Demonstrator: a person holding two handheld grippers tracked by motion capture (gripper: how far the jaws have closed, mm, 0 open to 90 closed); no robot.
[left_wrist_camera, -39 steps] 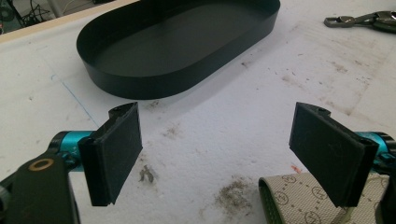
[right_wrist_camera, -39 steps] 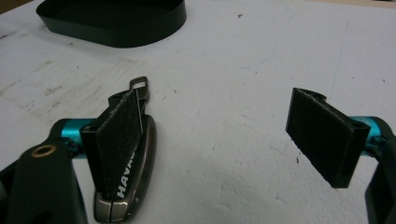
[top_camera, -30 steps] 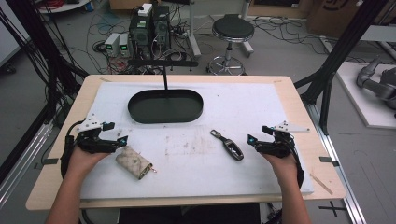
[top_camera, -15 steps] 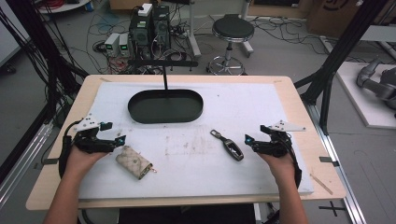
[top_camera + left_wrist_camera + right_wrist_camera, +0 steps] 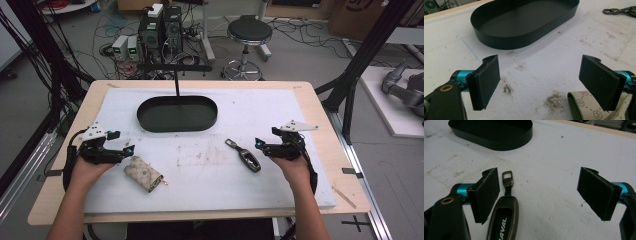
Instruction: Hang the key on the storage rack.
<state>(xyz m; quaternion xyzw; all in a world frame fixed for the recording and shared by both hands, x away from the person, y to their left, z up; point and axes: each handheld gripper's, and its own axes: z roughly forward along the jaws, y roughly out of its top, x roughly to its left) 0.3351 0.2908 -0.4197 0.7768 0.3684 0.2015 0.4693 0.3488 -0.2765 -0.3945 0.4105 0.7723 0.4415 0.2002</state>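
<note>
A: Both tools are set wide open and carry nothing. The left gripper [image 5: 129, 149] has the beige patterned fabric key pouch [image 5: 144, 173] just beside its jaw on the person's near side; in the left gripper view the pouch's corner [image 5: 586, 106] pokes out from under that jaw, not between the two.

B: And the right gripper [image 5: 258, 145]?

A: The dark metal car key fob with a strap clip [image 5: 244, 156] lies just ahead of it. In the right gripper view the fob [image 5: 503, 218] runs lengthwise along one jaw, nearly touching it, with most of the gap bare.

B: So neither thing is centred. What would make the pick-ups clean?

A: I'd slide each gripper sideways until its thing sits midway between the pads, then lower until the pads reach the white foam mat [image 5: 280, 115]. Close across the fob's narrow width, and take the pouch by its body.

B: Destination?

A: Probably the black oval metal tray [image 5: 178, 113], well ahead of both grippers.
</note>
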